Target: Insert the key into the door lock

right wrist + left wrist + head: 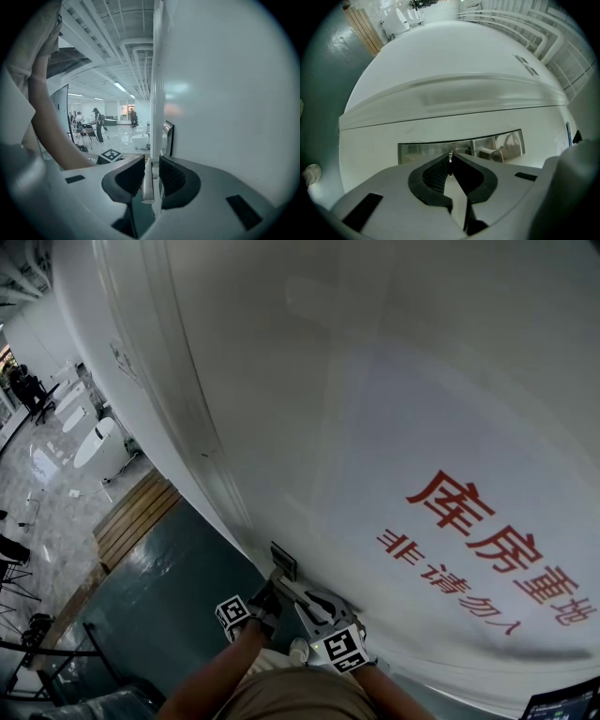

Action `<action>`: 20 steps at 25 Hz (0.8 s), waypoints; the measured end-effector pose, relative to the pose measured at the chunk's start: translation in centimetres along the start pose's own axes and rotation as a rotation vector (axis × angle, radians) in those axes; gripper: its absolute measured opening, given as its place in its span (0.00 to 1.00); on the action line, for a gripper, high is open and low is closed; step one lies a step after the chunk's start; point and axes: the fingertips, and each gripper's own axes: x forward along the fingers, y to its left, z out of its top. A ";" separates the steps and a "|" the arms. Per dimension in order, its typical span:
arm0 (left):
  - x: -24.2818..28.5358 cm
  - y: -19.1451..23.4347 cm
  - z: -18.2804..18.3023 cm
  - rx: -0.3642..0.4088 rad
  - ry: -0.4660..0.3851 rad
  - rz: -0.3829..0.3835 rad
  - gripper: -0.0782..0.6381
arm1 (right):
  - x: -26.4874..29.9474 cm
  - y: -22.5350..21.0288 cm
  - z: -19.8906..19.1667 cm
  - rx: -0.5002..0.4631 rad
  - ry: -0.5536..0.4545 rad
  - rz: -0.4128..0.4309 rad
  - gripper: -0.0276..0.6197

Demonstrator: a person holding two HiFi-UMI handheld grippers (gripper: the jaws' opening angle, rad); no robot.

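— The left claw (450,161) is pinched tight on the key (450,156), and its tip is just short of the steel lock plate (487,145).
— And the right claw (151,176)?
— Closed round the door handle (147,183), gripping it, I think. Hold the key level and square to the plate, then push straight in.

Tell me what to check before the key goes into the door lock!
1. Key pinched in the left gripper: ok.
2. Key tip pointing at the metal lock plate: ok.
3. Tip lined up with the keyhole: cannot tell, no keyhole shows.
4. Handle between the jaws of the right gripper: ok.
5. Right gripper squeezing the handle firmly: cannot tell.
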 end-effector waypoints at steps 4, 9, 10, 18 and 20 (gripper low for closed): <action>0.0 -0.7 -0.2 -0.011 0.001 0.003 0.16 | -0.1 0.1 0.0 -0.002 0.001 0.001 0.20; -0.1 -0.6 -0.2 -0.005 0.007 0.015 0.16 | -0.3 0.1 0.0 0.009 0.006 -0.001 0.20; -0.1 -0.6 -0.2 -0.005 0.008 0.013 0.16 | -0.3 0.1 0.0 0.009 0.007 -0.002 0.20; 0.0 -0.7 -0.2 0.002 0.018 0.013 0.16 | -0.5 -0.2 0.1 0.018 0.001 -0.008 0.20; 0.0 -0.7 -0.2 0.003 0.019 0.017 0.16 | -0.5 0.0 0.1 0.013 0.001 -0.003 0.20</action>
